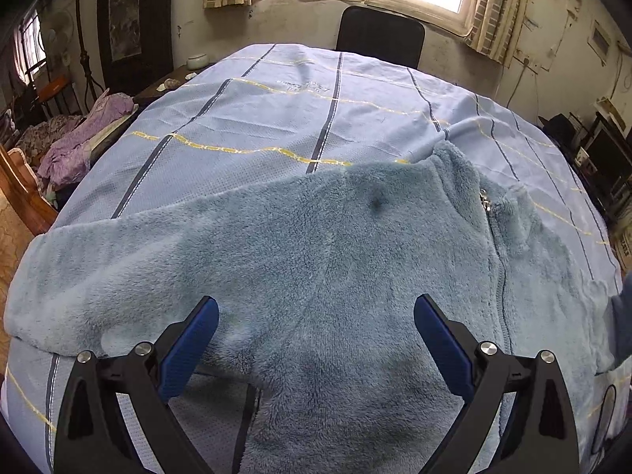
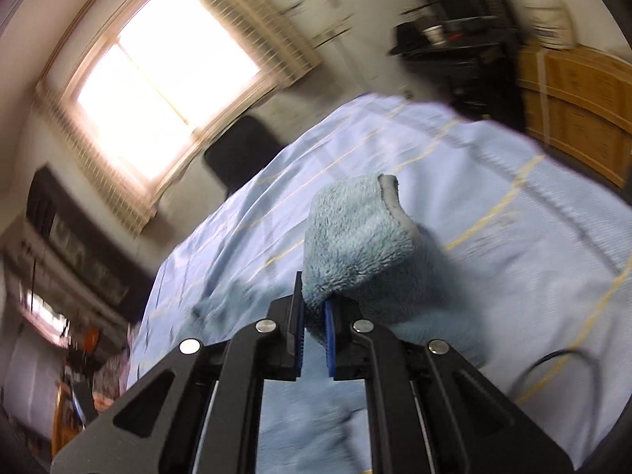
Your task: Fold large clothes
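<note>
The right gripper (image 2: 314, 316) is clenched on a cuff (image 2: 355, 233) of the fleece jacket (image 1: 316, 260), and the pinched fabric is seen standing up just ahead of its 2 fingers, lifted clear of the bedsheet (image 2: 493, 181) below. The right wrist view is blurred, so it cannot be told exactly how much cloth is caught between the pads.

The left gripper (image 1: 316, 316) is released, with its jaws spread wide and nothing between them. It is held above the jacket, and whether it touches the pile cannot be told. The jacket is spread flat on the bedsheet (image 1: 276, 110), directly under and ahead of this gripper. Its zipper (image 1: 491, 229) runs away from the gripper on the right side, and 1 sleeve (image 1: 98, 268) is stretched out to the left, so the long axis of the garment lies across the gripper's line.

The fold is judged to be only begun. The coming move probably depends on the held cuff being carried across the body towards the zipper, while the left gripper, which is nearer to the body, may hold it down.
</note>
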A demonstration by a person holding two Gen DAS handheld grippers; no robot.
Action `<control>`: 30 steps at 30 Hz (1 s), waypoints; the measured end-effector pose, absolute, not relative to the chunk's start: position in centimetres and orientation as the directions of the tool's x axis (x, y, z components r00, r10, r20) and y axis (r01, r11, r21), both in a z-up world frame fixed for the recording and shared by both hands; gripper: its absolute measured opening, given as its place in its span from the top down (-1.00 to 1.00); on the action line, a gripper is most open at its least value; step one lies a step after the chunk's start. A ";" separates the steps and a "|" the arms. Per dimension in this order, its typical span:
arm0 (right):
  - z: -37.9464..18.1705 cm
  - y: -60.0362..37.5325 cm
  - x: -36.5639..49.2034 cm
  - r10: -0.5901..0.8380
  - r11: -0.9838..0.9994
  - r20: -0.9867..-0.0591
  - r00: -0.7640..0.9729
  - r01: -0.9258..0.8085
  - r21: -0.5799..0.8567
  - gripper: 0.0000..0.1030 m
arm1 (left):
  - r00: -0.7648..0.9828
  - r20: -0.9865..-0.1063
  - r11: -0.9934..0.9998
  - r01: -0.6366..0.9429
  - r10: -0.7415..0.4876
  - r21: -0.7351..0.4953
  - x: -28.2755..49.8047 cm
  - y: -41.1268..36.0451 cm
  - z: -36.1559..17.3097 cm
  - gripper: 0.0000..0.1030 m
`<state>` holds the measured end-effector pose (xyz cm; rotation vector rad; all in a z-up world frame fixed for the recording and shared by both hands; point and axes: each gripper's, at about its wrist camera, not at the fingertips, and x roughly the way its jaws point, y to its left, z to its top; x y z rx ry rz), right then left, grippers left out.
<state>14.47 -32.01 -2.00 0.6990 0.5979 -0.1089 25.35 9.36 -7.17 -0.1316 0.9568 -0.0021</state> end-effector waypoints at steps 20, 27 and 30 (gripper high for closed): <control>-2.8 -20.3 15.2 0.324 0.916 -0.657 0.680 -0.054 0.397 0.12 | 0.604 -0.787 0.990 0.030 -0.126 -0.136 24.6 8.2 -6.0 -0.93; -2.5 -28.8 16.7 0.184 0.869 -0.576 0.796 0.143 0.474 0.60 | 0.624 -0.757 0.975 0.208 -0.194 -0.078 22.3 4.1 -5.3 -0.93; -4.2 -31.6 17.1 0.197 0.820 -0.565 0.801 0.181 0.543 0.61 | 0.593 -0.763 0.954 0.283 -0.258 -0.103 21.8 2.3 -5.2 -0.93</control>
